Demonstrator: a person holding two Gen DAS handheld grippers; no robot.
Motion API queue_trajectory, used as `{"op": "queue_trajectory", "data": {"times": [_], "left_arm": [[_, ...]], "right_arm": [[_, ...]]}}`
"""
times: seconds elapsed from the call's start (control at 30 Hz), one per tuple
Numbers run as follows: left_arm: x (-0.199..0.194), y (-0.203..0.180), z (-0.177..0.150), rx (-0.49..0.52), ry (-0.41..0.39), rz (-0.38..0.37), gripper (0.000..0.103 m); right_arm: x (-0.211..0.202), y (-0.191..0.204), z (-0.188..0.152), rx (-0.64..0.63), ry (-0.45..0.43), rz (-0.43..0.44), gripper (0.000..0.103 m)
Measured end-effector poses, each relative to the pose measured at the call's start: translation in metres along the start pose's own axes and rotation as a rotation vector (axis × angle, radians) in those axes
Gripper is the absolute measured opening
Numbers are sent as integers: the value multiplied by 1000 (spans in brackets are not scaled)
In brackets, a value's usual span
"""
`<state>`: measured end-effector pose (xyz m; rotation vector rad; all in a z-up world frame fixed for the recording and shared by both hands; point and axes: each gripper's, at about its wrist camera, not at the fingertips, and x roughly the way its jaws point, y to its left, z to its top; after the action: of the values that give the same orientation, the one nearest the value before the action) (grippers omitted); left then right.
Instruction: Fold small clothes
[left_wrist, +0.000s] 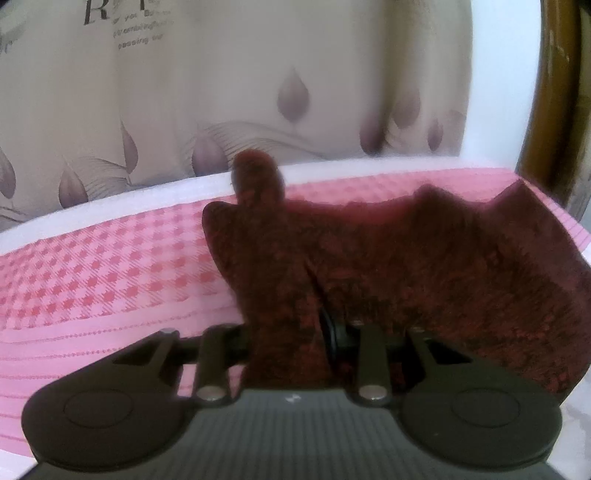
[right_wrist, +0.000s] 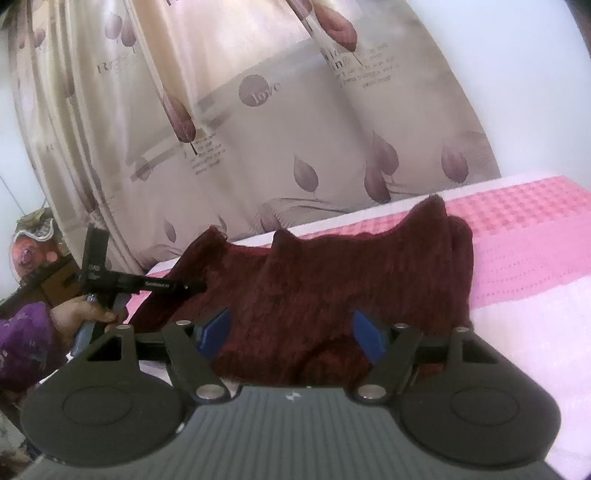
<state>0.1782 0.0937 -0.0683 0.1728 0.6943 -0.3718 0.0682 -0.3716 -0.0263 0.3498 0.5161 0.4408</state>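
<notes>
A small dark maroon knitted garment (left_wrist: 424, 266) lies on the pink checked cloth (left_wrist: 92, 266), bunched and partly lifted. My left gripper (left_wrist: 291, 332) is shut on a fold of the garment, which drapes over and hides its fingertips. In the right wrist view the same garment (right_wrist: 332, 280) spreads between the open jaws of my right gripper (right_wrist: 291, 332); its blue pads (right_wrist: 364, 334) stand wide apart either side of the fabric. The left gripper (right_wrist: 192, 286) shows at the left, holding the garment's left edge.
A beige curtain with purple leaf prints (right_wrist: 258, 129) hangs just behind the surface. A white edge (left_wrist: 147, 192) borders the pink cloth. A brown wooden frame (left_wrist: 546, 110) stands at the right. The person's hand (right_wrist: 81, 317) and purple sleeve show at the left.
</notes>
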Motion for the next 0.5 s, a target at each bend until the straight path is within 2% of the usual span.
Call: {"op": "queue_trajectory", "data": {"times": [0.23,0.5], "left_arm": [[-2,-10,1,48,4,44,31],[-2,-12,1,63,9,59,31]], "right_arm": [[-4,2,-7,6,13,15,74],[-8,1,-13,23,22,27,74]]}}
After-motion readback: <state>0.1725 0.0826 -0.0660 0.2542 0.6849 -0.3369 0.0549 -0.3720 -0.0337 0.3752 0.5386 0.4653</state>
